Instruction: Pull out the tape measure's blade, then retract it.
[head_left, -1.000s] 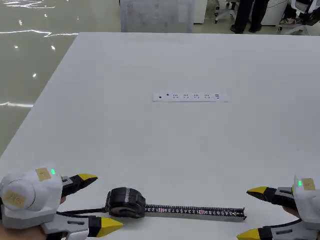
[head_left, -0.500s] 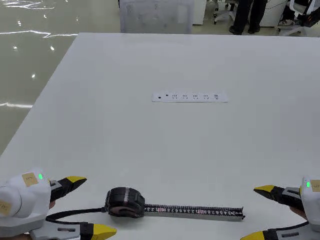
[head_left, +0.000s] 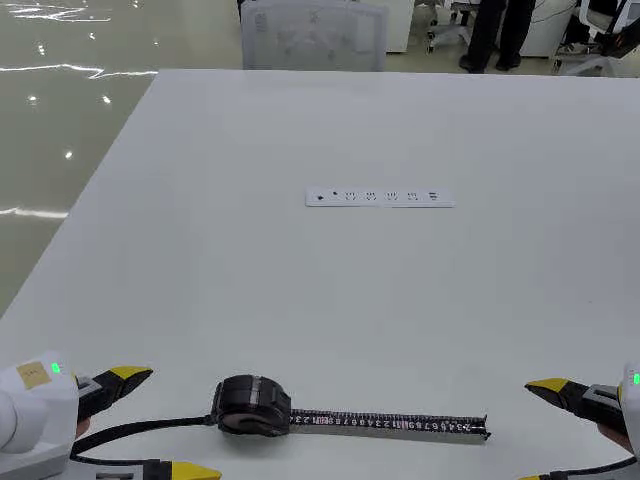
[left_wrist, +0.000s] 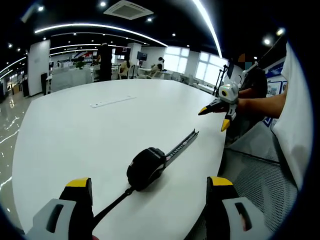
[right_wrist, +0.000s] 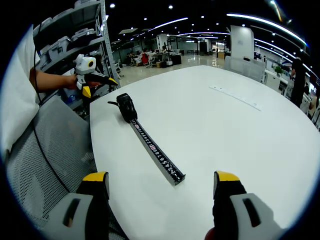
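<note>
A black tape measure (head_left: 251, 405) lies near the table's front edge, its blade (head_left: 390, 424) drawn out flat to the right and a black strap (head_left: 140, 430) trailing left. The case (left_wrist: 145, 167) (right_wrist: 127, 106) and blade (left_wrist: 181, 145) (right_wrist: 156, 151) lie free on the white table (head_left: 330, 280). My left gripper (head_left: 150, 420) (left_wrist: 147, 187) is open, left of the case and apart from it. My right gripper (right_wrist: 160, 180) is open, with one yellow fingertip (head_left: 548, 386) right of the blade's end, not touching.
A white power strip (head_left: 380, 196) lies flat mid-table. A translucent chair back (head_left: 312, 35) stands at the far edge, with a person's legs (head_left: 495, 30) beyond. A grey mesh chair seat (right_wrist: 50, 165) is below the front edge.
Both grippers have drawn back outward from the tape measure, left going left, right going right and lower in view. The tape measure and its blade have stayed put.
</note>
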